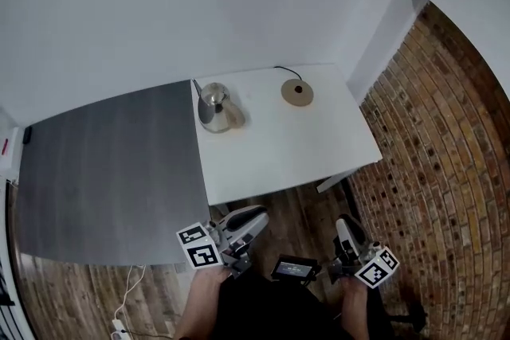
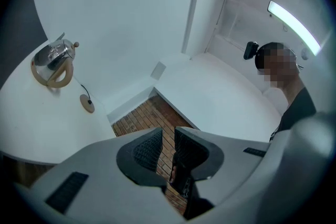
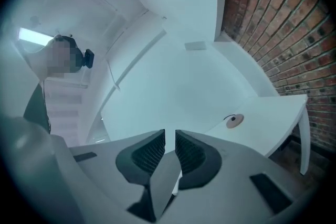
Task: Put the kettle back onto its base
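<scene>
Left tongs and right tongs sit lowest in the head view, tucked in at the person's waist and well short of the table. Each gripper view shows the pads pressed nearly together, with only a sliver between and nothing in it. Makes sense: nothing to carry yet, and closed tongs stay compact on approach. Small black device sits between the two hands; can't tell what it is.

Kettle is on the white table at its left rear, right by the seam with the grey surface. Base is the tan disc further right along the back edge, near the kettle but clearly apart from it, top bare. Its cord runs off toward the wall, probably why the base lives at the rear. So kettle goes to base, not the reverse.

Kettle looks like polished metal with a tan hoop round it. From this far it may be leaning rather than standing square, not sure. Left gripper view has both kettle and base in frame; right gripper view catches only the base.

Judgement: task not started. Next move needs the tongs spread before the reach, a grip on the handle rather than the slick body, a lift clear, then a set-down centred on the disc. Left tongs are on the kettle's side, so likely the pick.
</scene>
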`<state>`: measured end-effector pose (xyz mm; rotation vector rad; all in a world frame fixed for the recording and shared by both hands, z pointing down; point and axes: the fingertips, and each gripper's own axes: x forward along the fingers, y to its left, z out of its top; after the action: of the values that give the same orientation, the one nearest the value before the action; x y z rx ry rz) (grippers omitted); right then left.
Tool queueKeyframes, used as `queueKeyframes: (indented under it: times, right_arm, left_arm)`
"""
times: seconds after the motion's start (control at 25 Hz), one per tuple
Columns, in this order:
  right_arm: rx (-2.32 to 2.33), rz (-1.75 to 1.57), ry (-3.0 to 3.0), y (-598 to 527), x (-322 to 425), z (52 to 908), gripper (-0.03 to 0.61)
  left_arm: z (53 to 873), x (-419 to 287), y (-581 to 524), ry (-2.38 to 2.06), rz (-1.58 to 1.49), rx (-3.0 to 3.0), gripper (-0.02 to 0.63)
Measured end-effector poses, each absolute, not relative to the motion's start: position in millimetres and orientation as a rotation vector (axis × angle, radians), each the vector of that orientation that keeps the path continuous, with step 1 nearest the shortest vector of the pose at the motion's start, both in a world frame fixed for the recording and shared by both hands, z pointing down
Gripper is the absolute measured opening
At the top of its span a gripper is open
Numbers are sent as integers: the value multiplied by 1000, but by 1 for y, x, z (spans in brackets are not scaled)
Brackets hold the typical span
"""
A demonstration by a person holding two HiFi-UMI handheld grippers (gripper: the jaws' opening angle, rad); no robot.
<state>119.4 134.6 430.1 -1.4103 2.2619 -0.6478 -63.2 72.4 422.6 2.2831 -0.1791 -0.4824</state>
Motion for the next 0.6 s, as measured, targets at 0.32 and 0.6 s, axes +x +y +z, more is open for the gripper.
queueKeyframes:
  times: [0.32,0.6]
  right_arm:
    - [-1269,-667,2365,75,92,419,66]
    - [-1109,-712,2431,10,97,424,66]
  left_arm:
    - [417,-76,32,-263,-518,2281,81]
    - [418,-65,-2,-394,-531,2296,80]
